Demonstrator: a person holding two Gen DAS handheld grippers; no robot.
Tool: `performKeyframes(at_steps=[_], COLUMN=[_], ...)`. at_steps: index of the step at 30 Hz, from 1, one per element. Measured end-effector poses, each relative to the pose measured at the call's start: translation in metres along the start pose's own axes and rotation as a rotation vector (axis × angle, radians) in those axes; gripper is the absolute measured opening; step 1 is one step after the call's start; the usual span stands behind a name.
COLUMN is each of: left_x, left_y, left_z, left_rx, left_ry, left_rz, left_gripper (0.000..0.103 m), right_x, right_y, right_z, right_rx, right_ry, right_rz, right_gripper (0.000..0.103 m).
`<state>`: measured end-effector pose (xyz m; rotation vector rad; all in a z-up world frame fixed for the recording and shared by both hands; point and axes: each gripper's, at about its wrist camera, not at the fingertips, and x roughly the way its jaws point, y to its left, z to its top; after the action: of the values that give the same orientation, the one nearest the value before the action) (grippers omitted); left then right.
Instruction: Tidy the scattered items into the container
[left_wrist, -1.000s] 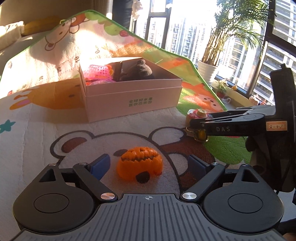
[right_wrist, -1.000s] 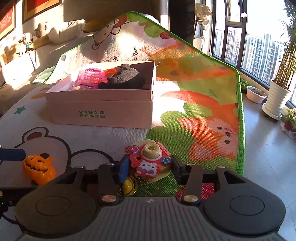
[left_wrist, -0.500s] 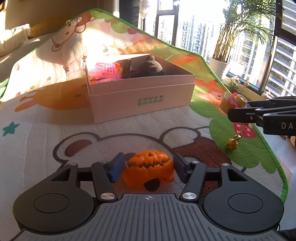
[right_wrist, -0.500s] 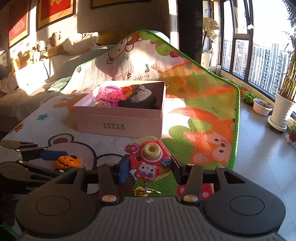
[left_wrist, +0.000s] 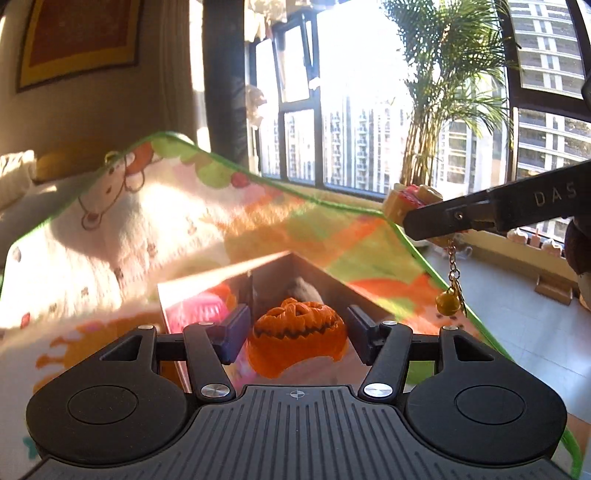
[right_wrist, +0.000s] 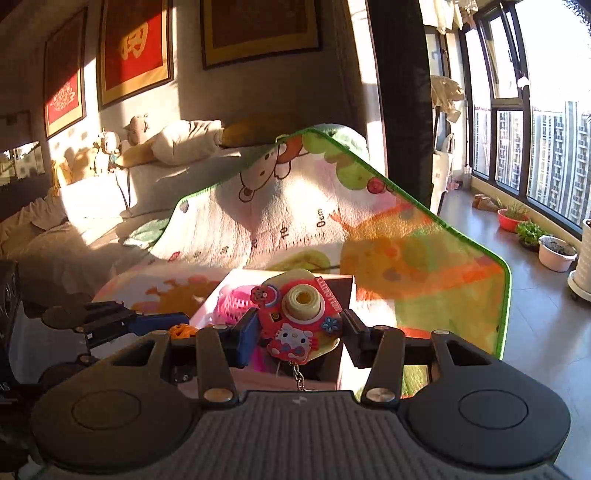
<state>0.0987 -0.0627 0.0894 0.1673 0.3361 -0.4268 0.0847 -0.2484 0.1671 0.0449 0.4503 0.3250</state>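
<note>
My left gripper is shut on an orange toy pumpkin and holds it in the air in front of the open cardboard box. My right gripper is shut on a red toy camera keychain and holds it over the same box. The keychain's bell dangles from the right gripper in the left wrist view. The box holds a pink mesh toy and a dark plush.
The box sits on a colourful cartoon play mat draped up over a sofa. Potted plants stand on the floor by the windows at the right. The left gripper shows in the right wrist view.
Both grippers have lifted their toys off the mat and moved forward to the box. The pumpkin and the camera keychain now hang in the air.
</note>
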Motion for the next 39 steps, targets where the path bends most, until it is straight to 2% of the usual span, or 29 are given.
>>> performKeyframes(at_steps=[4, 5, 7, 9, 10, 15, 17, 19, 20, 22, 23, 27, 29, 32, 39], left_x=[0.049, 0.059, 0.07, 0.067, 0.062, 0.031, 0.019, 0.009, 0.003, -0.005, -0.007, -0.012, -0.011, -0.011, -0.004], left_y=[0.017, 0.022, 0.033, 0.045, 0.05, 0.071, 0.076, 0.077, 0.076, 0.071, 0.067, 0.053, 0.049, 0.044, 0.019], left_z=[0.014, 0.014, 0.007, -0.002, -0.007, -0.032, -0.042, -0.052, -0.058, -0.069, -0.074, -0.092, -0.1, -0.106, -0.11], left_rx=[0.005, -0.002, -0.04, -0.083, -0.099, -0.19, -0.22, -0.238, -0.244, -0.252, -0.255, -0.284, -0.31, -0.343, -0.287], left_ry=[0.002, 0.018, 0.051, 0.071, 0.076, 0.103, 0.12, 0.142, 0.156, 0.196, 0.216, 0.272, 0.301, 0.331, 0.362], left_rz=[0.021, 0.009, 0.004, -0.002, -0.003, -0.017, -0.029, -0.035, -0.038, -0.041, -0.04, -0.031, 0.024, 0.13, 0.317], left_gripper=[0.064, 0.071, 0.079, 0.087, 0.095, 0.097, 0.099, 0.1, 0.101, 0.102, 0.103, 0.103, 0.103, 0.103, 0.103], right_x=[0.06, 0.078, 0.108, 0.128, 0.131, 0.118, 0.104, 0.086, 0.077, 0.056, 0.048, 0.04, 0.043, 0.049, 0.062], right_y=[-0.008, -0.01, -0.014, -0.019, -0.023, -0.05, -0.059, -0.061, -0.06, -0.05, -0.044, -0.024, -0.014, 0.005, 0.031], right_z=[0.038, 0.042, 0.043, 0.035, 0.028, -0.006, -0.023, -0.041, -0.049, -0.068, -0.078, -0.11, -0.124, -0.137, -0.146], right_rx=[0.026, 0.037, 0.049, 0.065, 0.076, 0.162, 0.213, 0.229, 0.22, 0.183, 0.173, 0.19, 0.194, 0.13, -0.001], right_ry=[-0.026, -0.018, 0.009, 0.054, 0.07, 0.118, 0.144, 0.154, 0.154, 0.154, 0.161, 0.228, 0.258, 0.271, 0.304], right_rz=[0.001, 0.007, -0.013, -0.043, -0.042, -0.062, -0.042, -0.005, 0.014, 0.035, 0.033, -0.01, -0.051, -0.142, -0.189], right_gripper=[0.048, 0.048, 0.063, 0.064, 0.064, 0.072, 0.073, 0.079, 0.081, 0.097, 0.1, 0.103, 0.103, 0.103, 0.103])
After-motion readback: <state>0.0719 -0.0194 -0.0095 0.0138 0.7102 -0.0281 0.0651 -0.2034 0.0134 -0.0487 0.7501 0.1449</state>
